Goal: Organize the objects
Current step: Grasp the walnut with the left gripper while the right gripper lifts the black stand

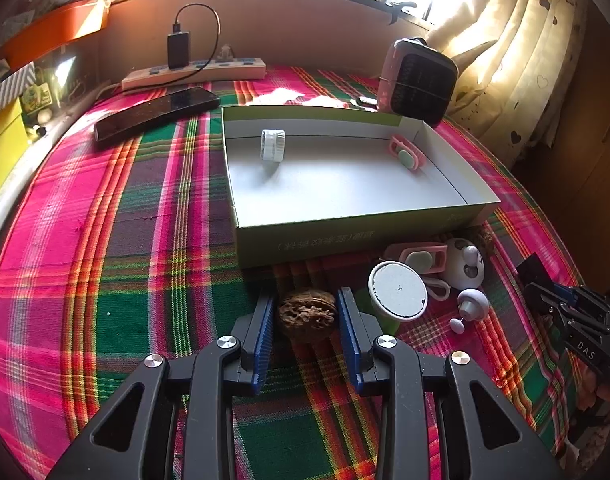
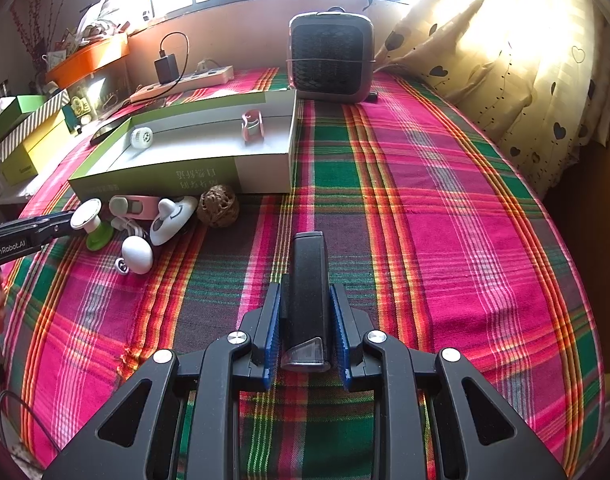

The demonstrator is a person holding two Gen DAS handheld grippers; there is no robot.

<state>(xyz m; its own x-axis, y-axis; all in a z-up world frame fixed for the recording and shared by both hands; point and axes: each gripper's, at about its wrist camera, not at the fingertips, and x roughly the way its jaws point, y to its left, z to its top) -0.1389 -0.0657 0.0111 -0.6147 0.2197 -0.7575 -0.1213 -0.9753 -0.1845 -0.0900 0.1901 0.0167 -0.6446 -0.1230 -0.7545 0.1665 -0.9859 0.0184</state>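
Between the wide left tongs (image 1: pixel 305 312) sits a brown, wrinkled walnut (image 1: pixel 307 314); right tongs (image 2: pixel 305 320) clamp a black case (image 2: pixel 307 300).

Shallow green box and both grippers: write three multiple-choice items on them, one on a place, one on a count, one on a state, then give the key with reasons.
1. Where does the walnut lie?
A. inside the box
B. between the left gripper's fingers, on the cloth
C. on the power strip

2. How many things lie inside the box?
A. none
B. two
C. five

3. What is the state of the right gripper?
A. shut on the black device
B. open and empty
C. shut on a walnut

Key: 1 B, the left gripper has a blue pad on either side of the nut, with gaps showing. 2 B, only the white roll and the pink clip sit inside. 3 A, both pads press the sides of the black device.
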